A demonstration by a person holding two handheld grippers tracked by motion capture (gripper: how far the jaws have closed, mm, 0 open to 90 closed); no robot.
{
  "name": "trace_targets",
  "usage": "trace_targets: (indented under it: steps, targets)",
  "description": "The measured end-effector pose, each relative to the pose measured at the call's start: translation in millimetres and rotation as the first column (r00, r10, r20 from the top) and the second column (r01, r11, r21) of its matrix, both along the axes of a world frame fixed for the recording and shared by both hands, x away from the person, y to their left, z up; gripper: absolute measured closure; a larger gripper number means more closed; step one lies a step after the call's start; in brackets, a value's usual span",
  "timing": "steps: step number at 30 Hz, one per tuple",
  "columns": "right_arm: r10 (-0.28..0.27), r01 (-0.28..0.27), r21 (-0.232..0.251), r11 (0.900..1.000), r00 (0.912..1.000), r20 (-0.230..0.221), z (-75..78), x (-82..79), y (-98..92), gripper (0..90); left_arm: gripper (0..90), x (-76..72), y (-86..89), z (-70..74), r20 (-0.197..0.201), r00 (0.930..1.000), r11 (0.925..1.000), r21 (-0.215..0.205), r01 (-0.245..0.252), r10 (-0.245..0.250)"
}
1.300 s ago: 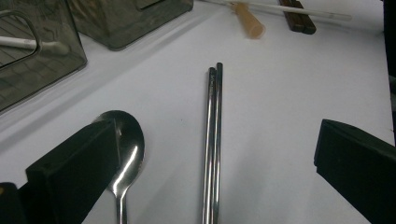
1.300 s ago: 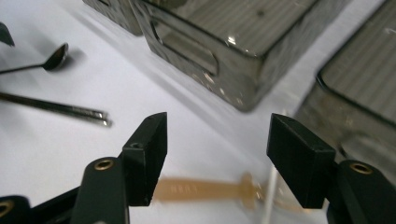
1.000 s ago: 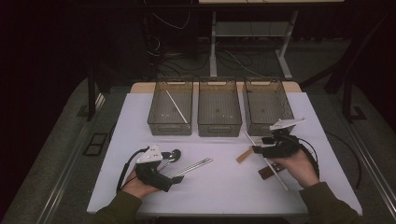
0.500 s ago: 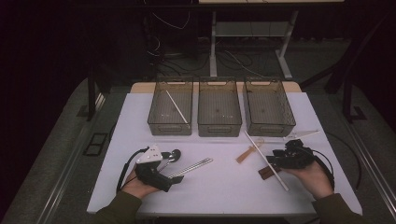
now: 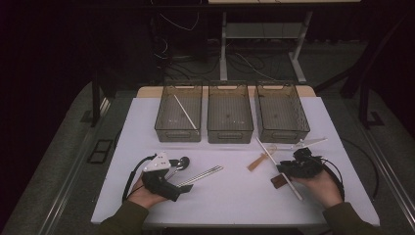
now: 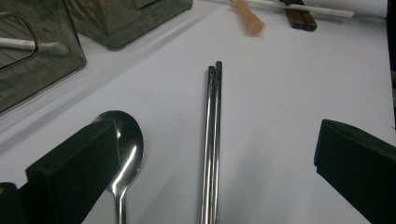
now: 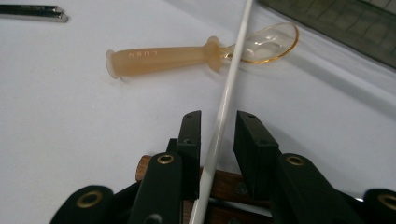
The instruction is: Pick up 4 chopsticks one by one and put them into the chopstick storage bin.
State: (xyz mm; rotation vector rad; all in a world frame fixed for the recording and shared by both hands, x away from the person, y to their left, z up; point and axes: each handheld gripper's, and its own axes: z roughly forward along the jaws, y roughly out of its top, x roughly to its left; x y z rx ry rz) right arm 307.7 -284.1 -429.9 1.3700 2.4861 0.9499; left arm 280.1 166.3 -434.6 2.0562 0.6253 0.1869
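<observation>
High view: three bins (image 5: 230, 128), two metal chopsticks (image 5: 200, 176); right gripper (image 7: 218, 135) jaws closing around, seemingly not yet pinching, white chopstick (image 7: 229, 88).

A long, thin white chopstick (image 7: 223, 112) lies flat on the white table, on the right side near the front. Its far end rests across a clear orange spoon (image 7: 196, 53); its near end seems to cross a brown wooden handle (image 5: 279, 181).

White chopstick (image 7: 224, 107), amber translucent spoon (image 7: 187, 53), black gripper (image 7: 218, 140).
</observation>
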Motion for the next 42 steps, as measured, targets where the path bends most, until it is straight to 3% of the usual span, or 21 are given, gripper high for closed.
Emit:
trace_targets:
  steps: [11,19,42]
  targets:
    - [0.013,-0.014,-0.051,0.999,0.9998,-0.014,-8.7,2.6,6.0,75.4,0.0,0.1,-0.1,-0.1,0.0,1.0,1.0,0.0,0.0,0.0]
    - [0.004,-0.003,-0.086,0.996,0.9999,0.01,-9.5,0.9,9.7,79.2,0.0,0.1,-0.9,-0.7,0.002,1.0,1.0,0.0,0.002,-0.002]
    - [-0.021,0.022,-0.075,0.997,0.9997,0.008,-9.3,2.1,6.9,84.7,0.0,0.2,-0.6,-0.4,-0.001,1.0,1.0,0.002,0.004,-0.004]
